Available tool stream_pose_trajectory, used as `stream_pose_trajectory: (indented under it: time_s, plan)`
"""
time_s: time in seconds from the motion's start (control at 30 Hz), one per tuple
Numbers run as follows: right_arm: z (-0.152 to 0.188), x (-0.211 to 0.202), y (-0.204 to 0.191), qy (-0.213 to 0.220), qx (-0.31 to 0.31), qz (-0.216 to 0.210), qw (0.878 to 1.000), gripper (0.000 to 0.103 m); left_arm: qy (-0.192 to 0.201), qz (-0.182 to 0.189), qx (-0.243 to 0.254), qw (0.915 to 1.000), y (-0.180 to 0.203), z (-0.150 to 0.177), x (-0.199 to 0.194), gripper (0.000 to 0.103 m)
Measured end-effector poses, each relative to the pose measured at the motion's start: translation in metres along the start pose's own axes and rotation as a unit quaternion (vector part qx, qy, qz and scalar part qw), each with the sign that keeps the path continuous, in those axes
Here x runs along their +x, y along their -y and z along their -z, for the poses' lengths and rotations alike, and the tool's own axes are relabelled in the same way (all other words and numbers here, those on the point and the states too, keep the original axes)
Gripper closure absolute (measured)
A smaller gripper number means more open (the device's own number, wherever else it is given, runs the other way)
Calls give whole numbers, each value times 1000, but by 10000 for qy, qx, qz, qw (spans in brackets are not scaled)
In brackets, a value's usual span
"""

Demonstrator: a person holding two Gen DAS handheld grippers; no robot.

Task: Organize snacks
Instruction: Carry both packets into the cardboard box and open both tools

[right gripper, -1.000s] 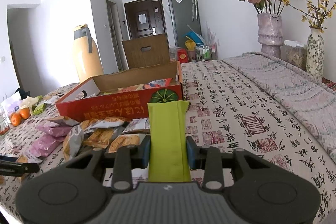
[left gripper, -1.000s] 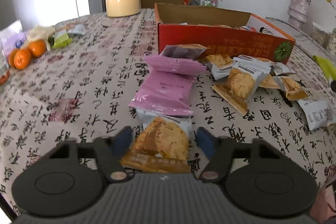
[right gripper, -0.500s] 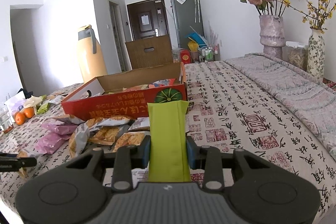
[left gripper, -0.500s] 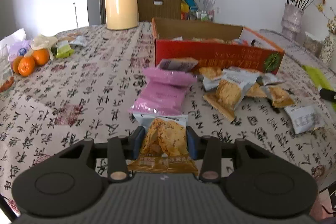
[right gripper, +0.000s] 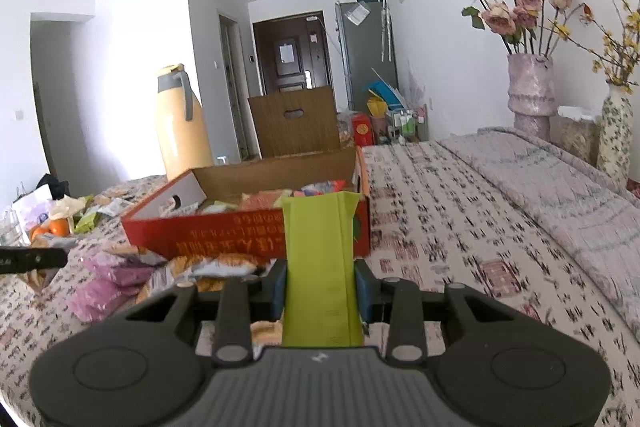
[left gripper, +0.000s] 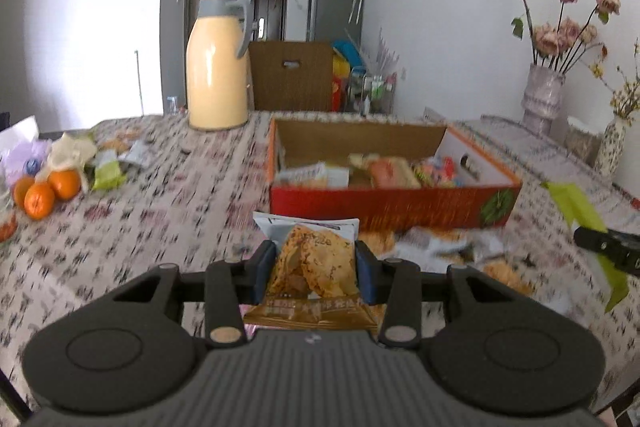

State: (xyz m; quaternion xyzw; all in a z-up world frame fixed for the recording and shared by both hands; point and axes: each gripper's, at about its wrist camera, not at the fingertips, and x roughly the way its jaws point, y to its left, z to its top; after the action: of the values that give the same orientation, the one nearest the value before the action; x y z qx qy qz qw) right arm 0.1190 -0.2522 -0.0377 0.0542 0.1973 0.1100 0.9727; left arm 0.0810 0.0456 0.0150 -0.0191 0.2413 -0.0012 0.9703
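Note:
My left gripper (left gripper: 315,269) is shut on a brown cookie packet (left gripper: 312,267) and holds it above the table, in front of the open red snack box (left gripper: 384,205). My right gripper (right gripper: 320,285) is shut on a flat green packet (right gripper: 320,267), held up before the same red box (right gripper: 240,231), which has several snacks inside. The right gripper with the green packet (left gripper: 580,211) shows at the right edge of the left wrist view. Loose cookie packets (right gripper: 216,267) and pink packets (right gripper: 108,283) lie on the tablecloth before the box.
A yellow thermos jug (left gripper: 218,75) stands behind the box, with a brown cardboard box (left gripper: 292,75) beyond it. Oranges (left gripper: 44,193) and small wrappers lie at the far left. Flower vases (right gripper: 532,95) stand at the right by a folded blanket (right gripper: 560,187).
My left gripper closed on the cookie packet and lifted it off the table toward the red box. My right gripper rose slightly with the green packet still held.

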Motion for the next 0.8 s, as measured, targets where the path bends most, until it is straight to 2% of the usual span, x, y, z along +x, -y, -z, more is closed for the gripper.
stream_pose_trajectory:
  time_s: [0.33, 0.8]
  plan:
    - [-41, 31, -4, 371, -64, -122, 9992, 70, 495, 101, -92, 9987, 19, -51, 23, 61]
    - [-94, 109, -4, 394, -206, -184, 9988, 70, 510, -31, -160, 9986, 30, -102, 91, 61]
